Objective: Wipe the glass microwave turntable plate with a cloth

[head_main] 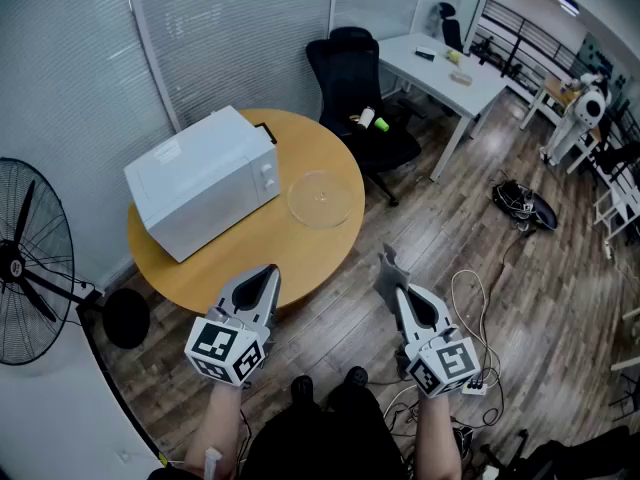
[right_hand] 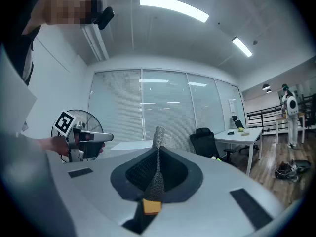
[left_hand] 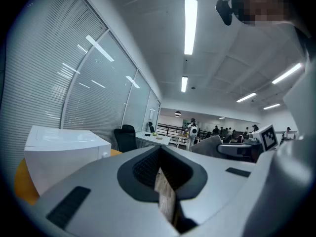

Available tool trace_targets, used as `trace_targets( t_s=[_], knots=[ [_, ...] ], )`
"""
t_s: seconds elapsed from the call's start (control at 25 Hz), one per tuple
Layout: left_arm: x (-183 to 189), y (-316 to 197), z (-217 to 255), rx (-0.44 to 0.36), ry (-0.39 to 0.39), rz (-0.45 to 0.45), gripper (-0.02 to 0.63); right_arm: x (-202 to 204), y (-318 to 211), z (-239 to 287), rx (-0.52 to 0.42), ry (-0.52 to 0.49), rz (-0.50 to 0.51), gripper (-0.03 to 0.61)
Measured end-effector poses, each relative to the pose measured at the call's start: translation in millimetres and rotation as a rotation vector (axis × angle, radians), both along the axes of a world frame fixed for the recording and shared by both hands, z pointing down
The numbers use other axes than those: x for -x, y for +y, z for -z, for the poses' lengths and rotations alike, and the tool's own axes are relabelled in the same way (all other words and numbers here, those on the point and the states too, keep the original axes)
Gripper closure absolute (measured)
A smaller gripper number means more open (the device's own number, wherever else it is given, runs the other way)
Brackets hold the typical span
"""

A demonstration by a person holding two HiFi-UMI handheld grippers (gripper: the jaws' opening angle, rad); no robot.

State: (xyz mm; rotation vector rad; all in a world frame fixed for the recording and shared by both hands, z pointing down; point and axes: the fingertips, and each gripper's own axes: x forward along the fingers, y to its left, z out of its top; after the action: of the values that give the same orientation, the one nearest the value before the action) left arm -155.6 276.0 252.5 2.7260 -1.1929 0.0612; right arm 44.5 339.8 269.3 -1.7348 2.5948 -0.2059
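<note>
Left gripper (head_main: 266, 273) has its jaws closed flat on each other with nothing between them, and it sits by the near edge of the round wooden table (head_main: 250, 253). Right gripper (head_main: 394, 286) is clamped on a thin grey cloth (head_main: 385, 262) that pokes out past the tips, over the wood floor, off the table. Glass turntable plate (head_main: 320, 199) lies flat on the table's right side, just beside the white microwave (head_main: 200, 180), and neither gripper touches it.

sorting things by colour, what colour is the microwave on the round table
The microwave is white; the head view shows it best.
</note>
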Motion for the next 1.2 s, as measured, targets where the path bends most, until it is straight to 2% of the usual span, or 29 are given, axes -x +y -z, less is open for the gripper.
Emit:
trace_targets(
  t_s=[0.12,0.28,0.4,0.56,0.84,1.2],
  knots=[
    [0,3,-6,0.013,-0.006,-0.013,0.618,6,5,8,-0.026,-0.021,0.001,0.56],
    [2,2,-8,0.02,-0.013,-0.02,0.618,8,7,8,-0.014,0.015,-0.016,0.56],
    [1,2,-9,0.019,-0.014,-0.031,0.618,14,8,12,-0.029,-0.001,-0.013,0.56],
    [-1,4,-10,0.016,-0.02,-0.044,0.618,12,10,9,-0.016,0.039,-0.046,0.56],
    [-12,11,-22,0.04,-0.033,-0.078,0.618,6,15,2,0.0,0.021,-0.078,0.558],
    [-35,-22,-39,0.079,-0.061,-0.03,0.618,-13,-31,-16,0.016,0.003,-0.009,0.558]
  ],
)
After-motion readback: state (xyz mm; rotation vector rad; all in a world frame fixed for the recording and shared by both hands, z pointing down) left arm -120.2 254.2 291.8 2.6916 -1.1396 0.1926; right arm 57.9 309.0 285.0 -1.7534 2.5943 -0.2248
